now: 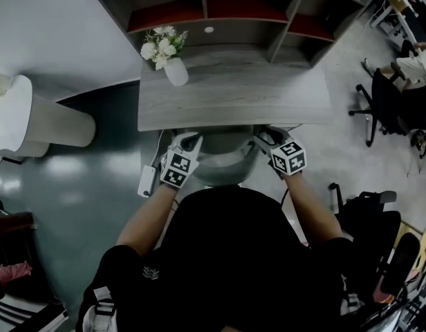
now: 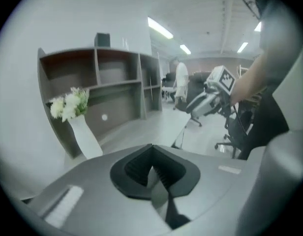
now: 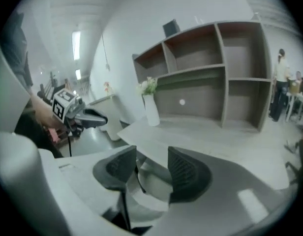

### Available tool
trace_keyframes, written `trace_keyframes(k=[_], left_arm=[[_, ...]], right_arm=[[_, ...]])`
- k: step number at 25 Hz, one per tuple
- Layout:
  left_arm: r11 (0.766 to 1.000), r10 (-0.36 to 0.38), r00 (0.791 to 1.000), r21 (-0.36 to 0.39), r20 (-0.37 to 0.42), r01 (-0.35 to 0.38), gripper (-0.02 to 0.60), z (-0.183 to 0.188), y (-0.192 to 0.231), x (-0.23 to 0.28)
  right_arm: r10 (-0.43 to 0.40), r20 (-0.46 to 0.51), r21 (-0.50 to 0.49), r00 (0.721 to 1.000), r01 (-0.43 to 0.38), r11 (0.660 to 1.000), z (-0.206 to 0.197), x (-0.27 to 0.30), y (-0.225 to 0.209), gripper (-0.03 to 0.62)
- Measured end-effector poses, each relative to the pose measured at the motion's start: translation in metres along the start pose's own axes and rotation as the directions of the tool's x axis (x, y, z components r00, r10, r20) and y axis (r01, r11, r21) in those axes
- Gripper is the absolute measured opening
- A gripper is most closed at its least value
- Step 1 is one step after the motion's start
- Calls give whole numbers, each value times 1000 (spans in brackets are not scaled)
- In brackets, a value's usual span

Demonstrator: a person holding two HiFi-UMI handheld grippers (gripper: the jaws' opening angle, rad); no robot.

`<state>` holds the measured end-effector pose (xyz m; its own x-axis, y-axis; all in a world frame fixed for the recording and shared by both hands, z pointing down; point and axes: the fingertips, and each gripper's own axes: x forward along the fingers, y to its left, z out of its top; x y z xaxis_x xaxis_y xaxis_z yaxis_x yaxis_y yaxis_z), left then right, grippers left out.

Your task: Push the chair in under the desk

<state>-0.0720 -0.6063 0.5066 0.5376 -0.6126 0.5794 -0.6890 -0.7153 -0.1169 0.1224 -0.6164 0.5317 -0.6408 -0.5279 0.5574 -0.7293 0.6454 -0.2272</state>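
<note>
One square-marker cube [image 1: 175, 169] rides left gripper [image 1: 191, 142], another right gripper [image 1: 265, 134].

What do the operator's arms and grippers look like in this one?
Both the left gripper and right gripper have light grey bodies with black, ribbed, wedge-shaped pads. Each carries a white cube printed with black square markers. The person wears a black short-sleeved top; the forearms are bare.

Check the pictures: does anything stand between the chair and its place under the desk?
Nothing visible does. The chair has its back at the near edge of the desk. A white box lies on the floor left of the chair, off its path. The space under the desktop is hidden.
</note>
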Motion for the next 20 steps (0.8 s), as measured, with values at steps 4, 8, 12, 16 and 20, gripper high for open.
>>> trace_keyframes(k=[4, 8, 12, 16, 20], left_arm=[[997, 75, 974, -51, 214, -65, 6, 50, 21, -19], [993, 83, 965, -98, 250, -61, 6, 63, 31, -24], [994, 97, 973, -78, 209, -83, 6, 55, 34, -19], [988, 139, 969, -98, 204, -121, 6, 49, 45, -20], [983, 167, 965, -104, 200, -149, 6, 44, 56, -22]], right_arm=[[-64, 153, 27, 986, 60, 998, 35, -14, -12, 167], [-122, 286, 33, 950, 118, 993, 60, -29, -21, 93], [-163, 329, 41, 930, 158, 987, 66, -36, -31, 26], [-254, 338, 11, 906, 266, 964, 71, -42, -45, 2], [-280, 346, 18, 895, 292, 956, 73, -40, -49, 2]])
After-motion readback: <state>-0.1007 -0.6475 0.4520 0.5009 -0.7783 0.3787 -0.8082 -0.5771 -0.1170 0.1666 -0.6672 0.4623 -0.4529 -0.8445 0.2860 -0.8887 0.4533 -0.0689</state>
